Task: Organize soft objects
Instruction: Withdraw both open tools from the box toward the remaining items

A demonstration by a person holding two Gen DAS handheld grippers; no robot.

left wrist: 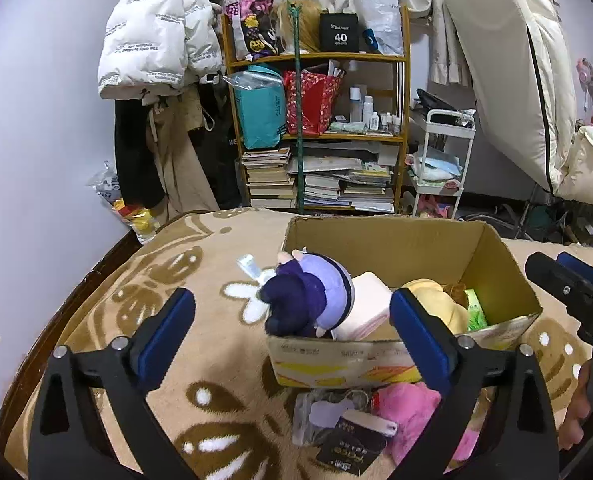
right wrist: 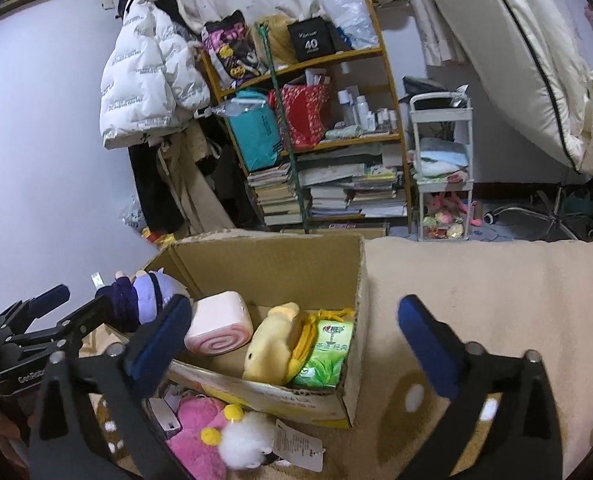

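Left gripper (left wrist: 292, 332) jaws spread wide, nothing between pads. Right gripper (right wrist: 296, 340) also wide, empty. Purple doll (left wrist: 312, 294) lies on near-left rim of cardboard box (left wrist: 496, 256); pink roll cushion (right wrist: 220, 326), yellow plush (right wrist: 270, 346) inside box; pink plush (right wrist: 196, 432) on blanket (left wrist: 216, 360) before box.

left gripper (left wrist: 292, 328) wide open, right gripper (right wrist: 294, 334) likewise (both empty)

One cardboard box (right wrist: 272, 264) sits on the blanket, with four things showing in it: one purple doll (left wrist: 316, 296), one pink roll-cake cushion (right wrist: 220, 326), one yellow plush (right wrist: 272, 344) and one green tissue pack (right wrist: 328, 356). One pink plush (right wrist: 200, 432) lies outside.
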